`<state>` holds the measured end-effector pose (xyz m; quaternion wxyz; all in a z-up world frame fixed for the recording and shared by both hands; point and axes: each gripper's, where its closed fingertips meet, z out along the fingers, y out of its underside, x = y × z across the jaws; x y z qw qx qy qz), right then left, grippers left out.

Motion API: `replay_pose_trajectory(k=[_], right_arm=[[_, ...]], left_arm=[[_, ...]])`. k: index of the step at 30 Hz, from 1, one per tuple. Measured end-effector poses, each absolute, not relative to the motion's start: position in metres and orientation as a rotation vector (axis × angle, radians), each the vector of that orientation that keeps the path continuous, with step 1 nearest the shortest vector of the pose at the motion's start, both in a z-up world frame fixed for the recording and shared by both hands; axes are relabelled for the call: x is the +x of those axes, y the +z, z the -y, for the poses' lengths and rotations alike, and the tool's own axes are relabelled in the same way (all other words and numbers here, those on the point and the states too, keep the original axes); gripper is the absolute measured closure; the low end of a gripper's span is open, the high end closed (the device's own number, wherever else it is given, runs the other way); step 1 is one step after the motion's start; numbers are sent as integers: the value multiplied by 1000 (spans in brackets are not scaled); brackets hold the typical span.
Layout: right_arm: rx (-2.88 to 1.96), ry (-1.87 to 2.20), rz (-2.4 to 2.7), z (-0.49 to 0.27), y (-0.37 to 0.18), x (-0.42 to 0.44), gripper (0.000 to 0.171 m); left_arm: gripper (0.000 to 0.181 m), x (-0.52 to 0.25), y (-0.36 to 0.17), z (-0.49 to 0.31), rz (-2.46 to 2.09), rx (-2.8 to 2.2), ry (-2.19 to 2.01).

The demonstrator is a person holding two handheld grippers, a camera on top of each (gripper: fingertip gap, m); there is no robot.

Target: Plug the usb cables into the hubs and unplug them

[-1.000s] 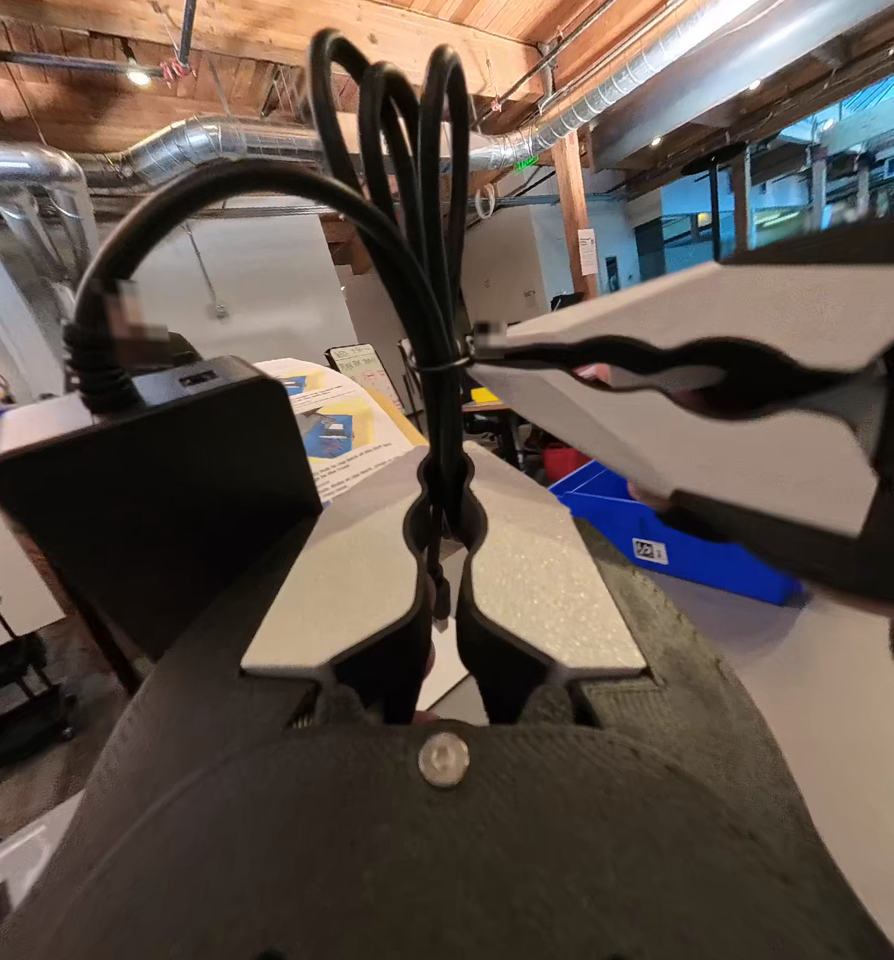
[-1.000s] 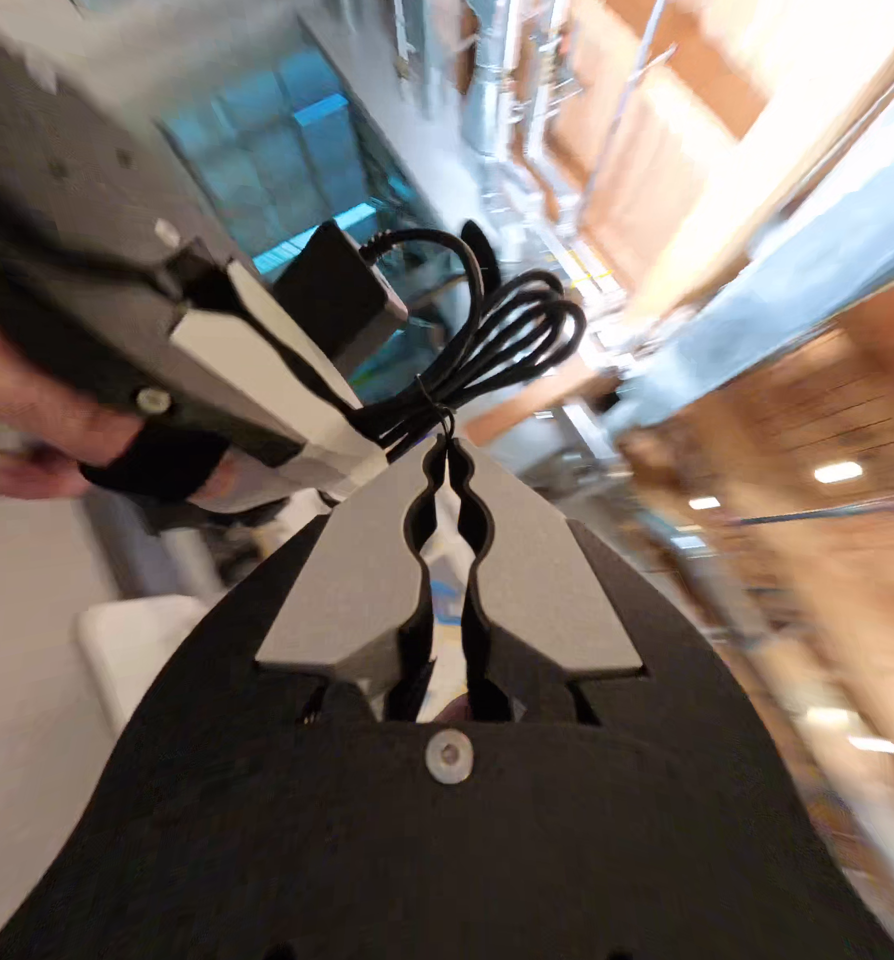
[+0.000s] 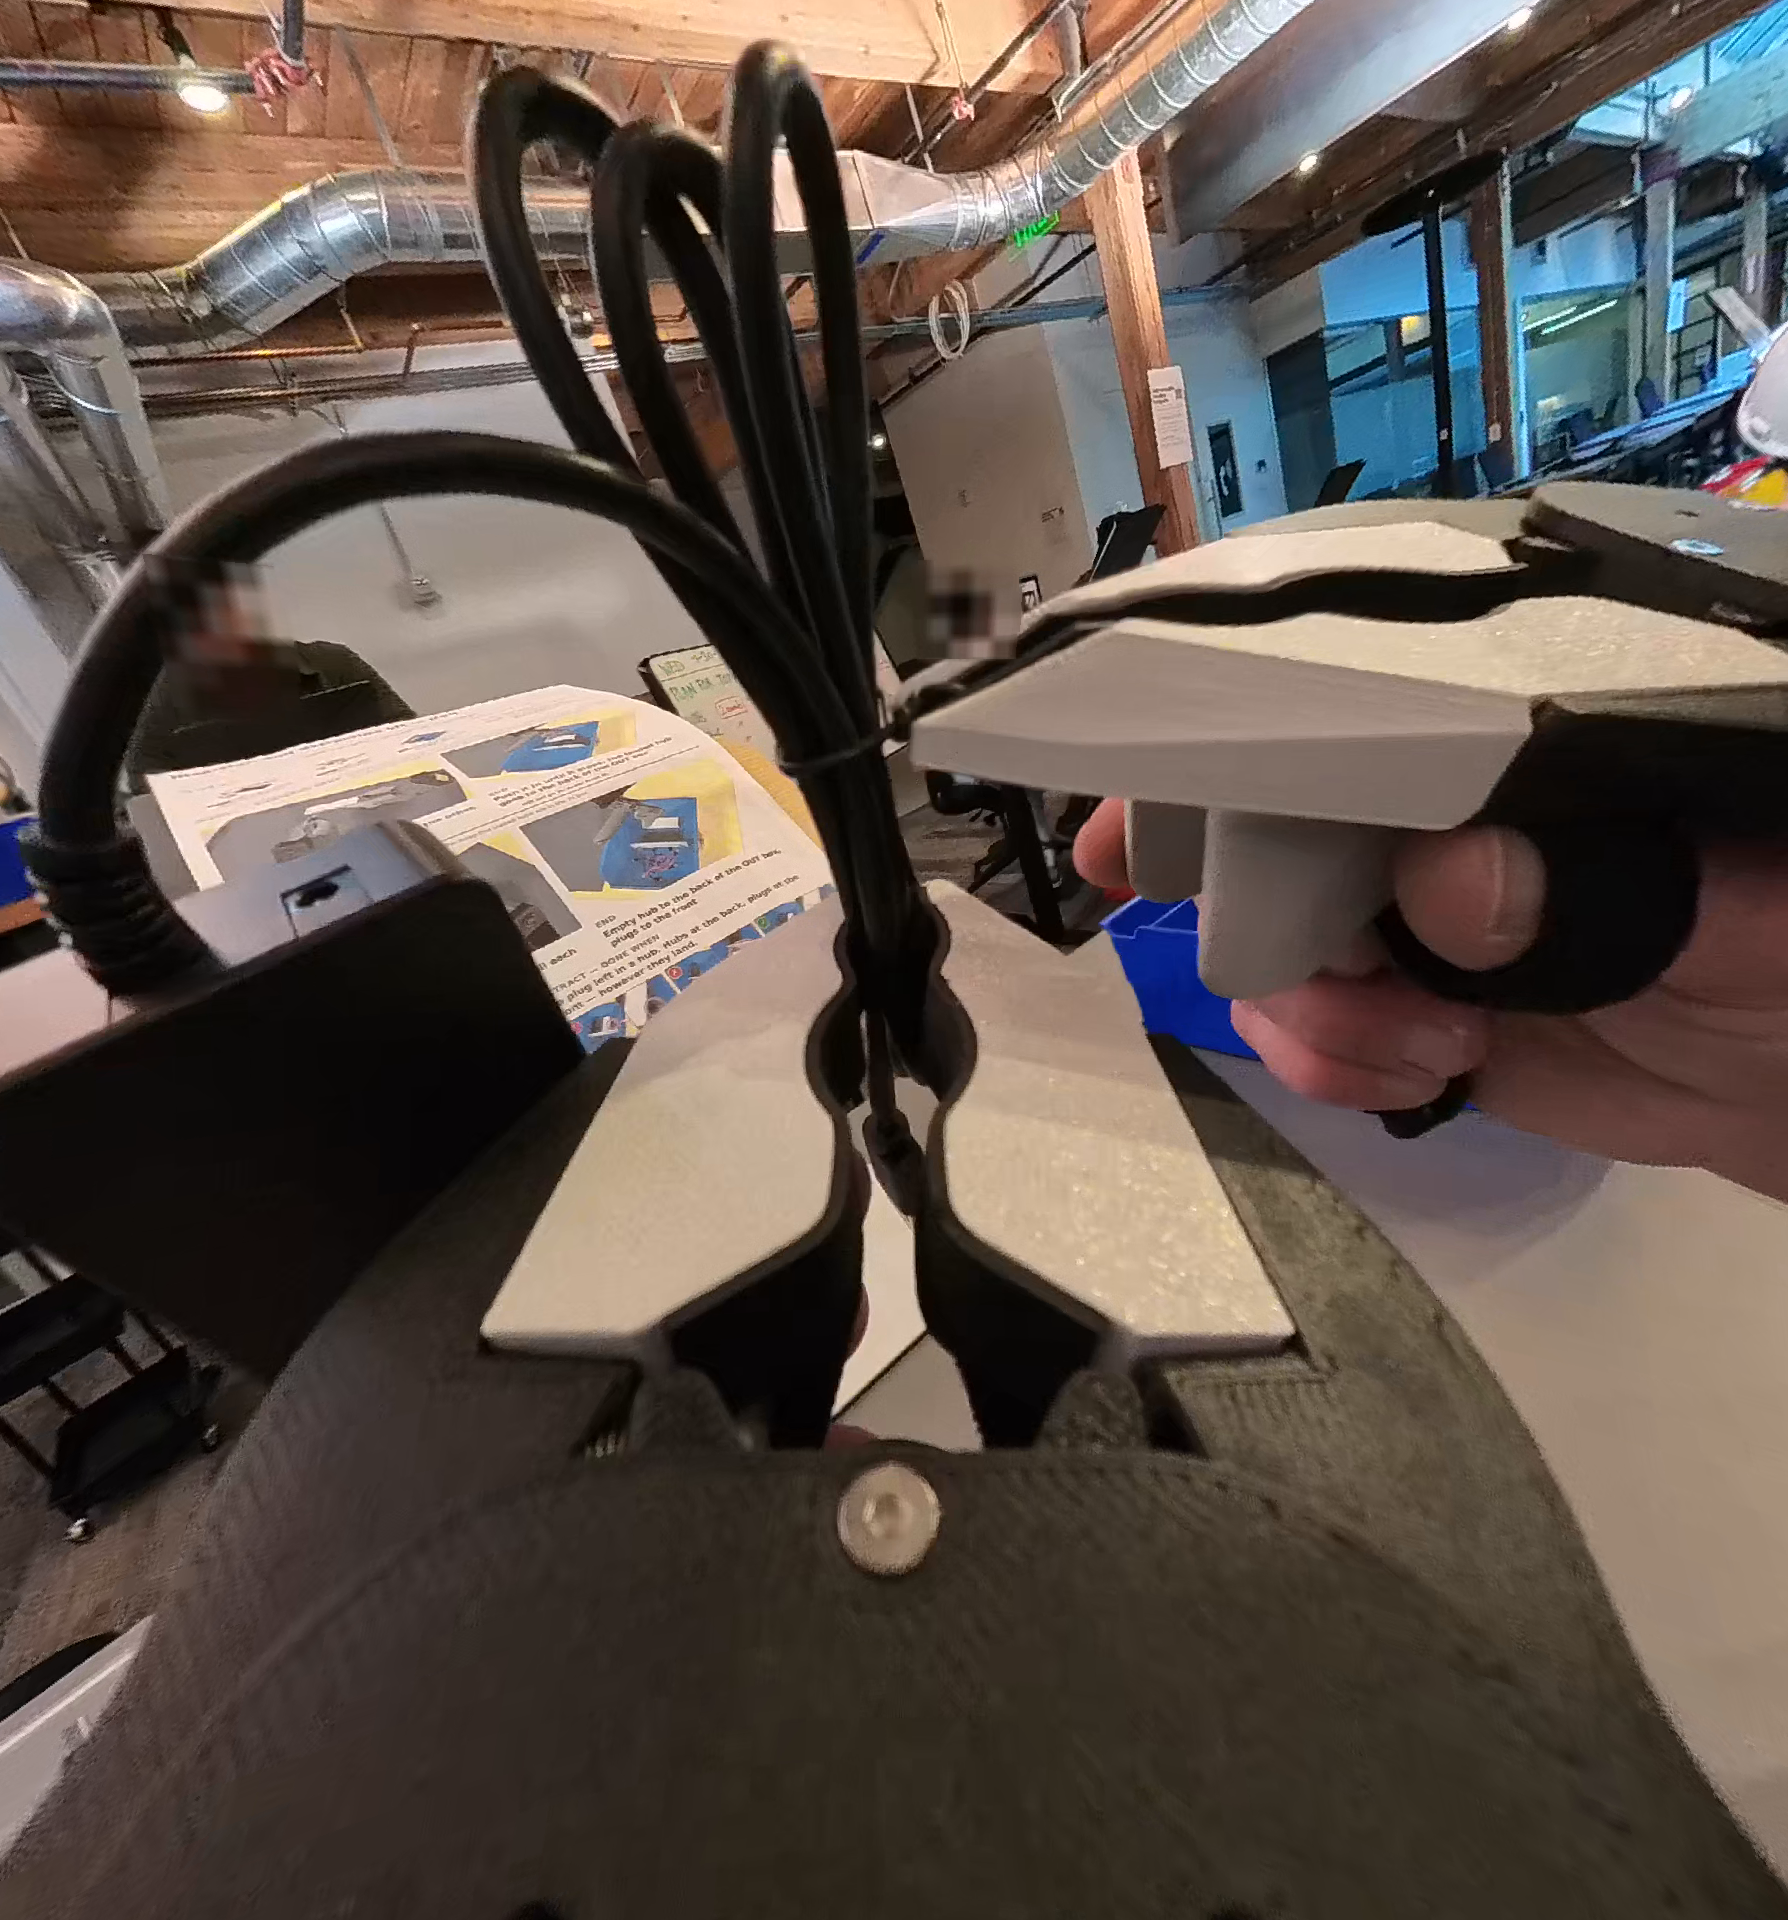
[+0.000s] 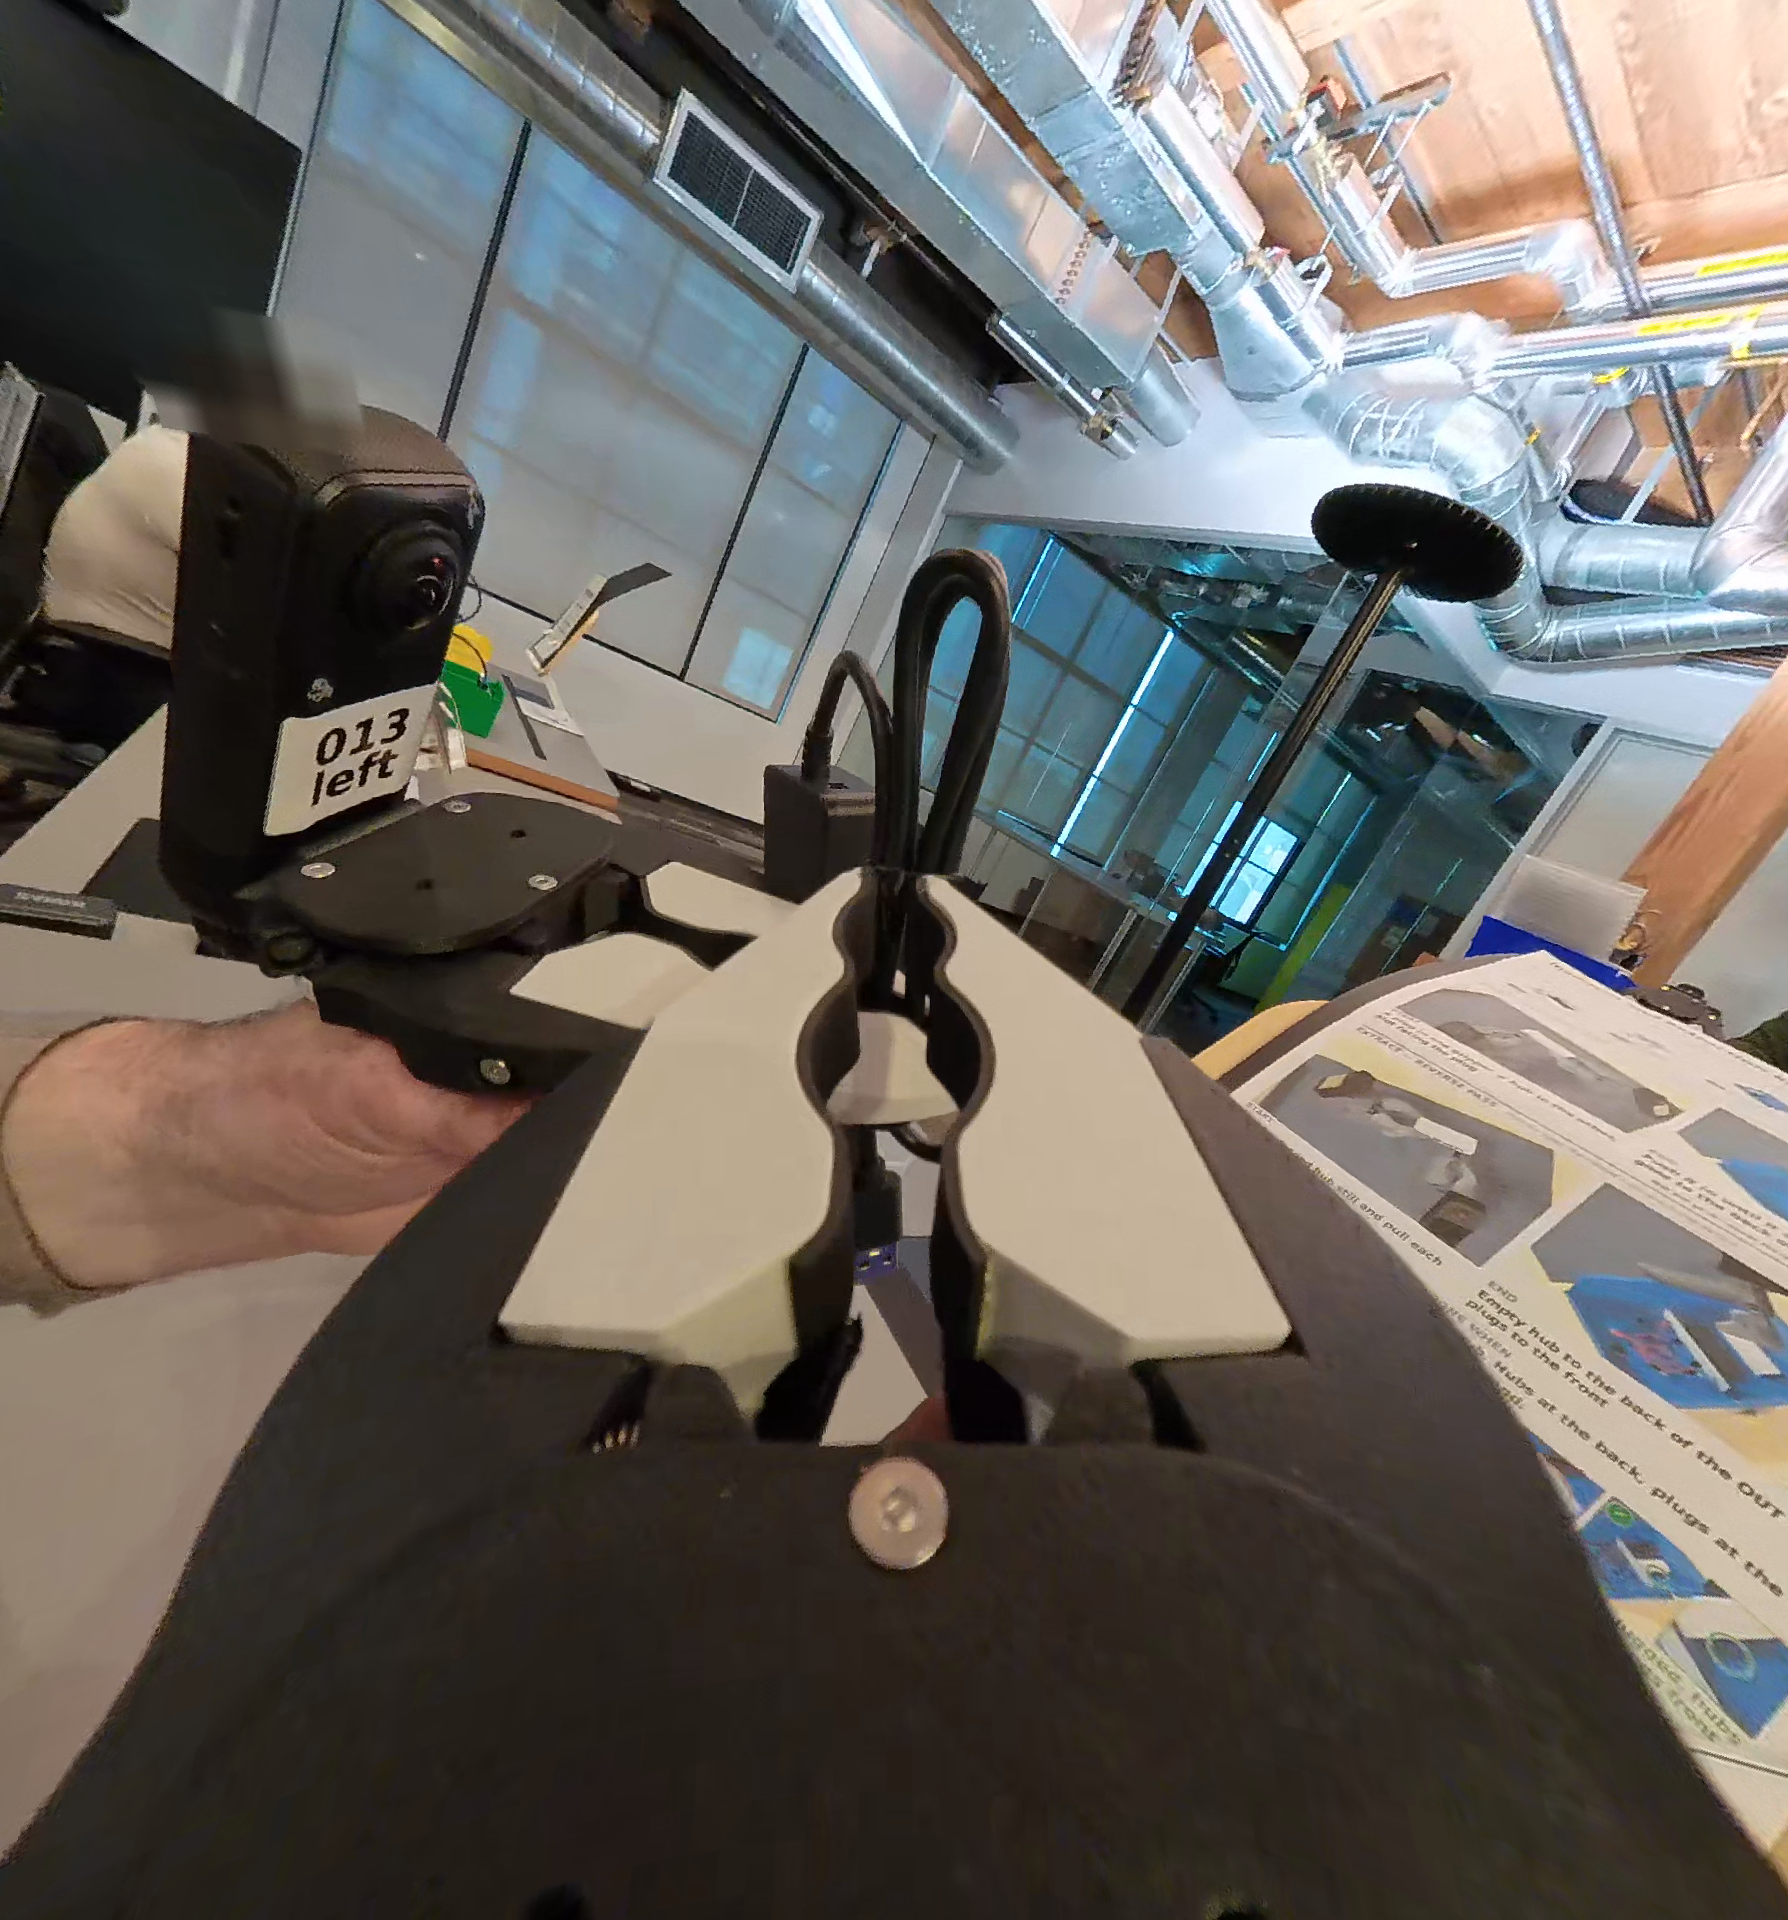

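Observation:
A black USB hub (image 3: 246,1049) hangs to the left of my left gripper (image 3: 885,987) on its own black cable (image 3: 765,416). The cable is coiled into a bundle with a thin wire tie. My left gripper is shut on the bundle below the tie, and the loops stand up above it. The cable's plug (image 3: 895,1143) hangs between the fingers. My right gripper (image 3: 905,707) comes in from the right, shut on the bundle at the tie. In the right wrist view my right gripper (image 4: 895,894) pinches the bundle (image 4: 947,707). The hub (image 4: 802,821) is behind it and the blue-tipped plug (image 4: 874,1262) is below.
A printed instruction sheet (image 3: 557,821) stands behind the hub and also shows in the right wrist view (image 4: 1596,1247). A blue bin (image 3: 1160,966) sits on the white table (image 3: 1648,1455). A small black stick (image 4: 48,904) lies on the table. A black cart (image 3: 59,1382) is at lower left.
My right gripper has rolled and levelled while its tips stayed at the cable tie; its view has swung from the ceiling to the room. My left gripper still holds the bundle.

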<state>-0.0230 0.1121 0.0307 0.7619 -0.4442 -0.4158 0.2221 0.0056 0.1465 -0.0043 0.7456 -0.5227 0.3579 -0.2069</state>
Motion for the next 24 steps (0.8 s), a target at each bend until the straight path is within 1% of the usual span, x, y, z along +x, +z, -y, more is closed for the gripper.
replay_pose_trajectory(k=[3,6,8,10,11,14,16,17,18,19,20,24], right_arm=[[-941,402,922,-111,30,-23,171],[-880,147,969,-111,29,-23,171],[-779,-195,1036,-112,27,-21,171],[-595,-678,1126,-112,25,-16,171],[-549,-782,1151,-111,25,-14,171],[-514,-801,1155,-109,28,-11,171],[-599,-625,1134,-110,28,-12,171],[-662,-513,1110,-112,30,-10,171],[-728,-377,1084,-113,31,-9,155],[-817,-212,1074,-115,31,-8,150],[-903,-30,1060,-116,30,-7,152],[-1090,728,907,-109,40,-4,145]], left_arm=[[175,7,-5,-145,-786,-1149,-467],[176,6,-5,-145,-789,-1165,-478],[176,8,-6,-144,-799,-1190,-524],[177,12,-9,-141,-818,-1246,-613],[176,14,-11,-139,-827,-1277,-676],[177,19,-10,-130,-815,-1342,-859],[176,19,-10,-131,-809,-1324,-836],[177,17,-10,-136,-801,-1317,-758],[176,13,-9,-140,-800,-1288,-678],[176,13,-6,-137,-818,-1242,-660],[177,11,-2,-136,-809,-1209,-659],[176,3,5,-141,-780,-1123,-489]])
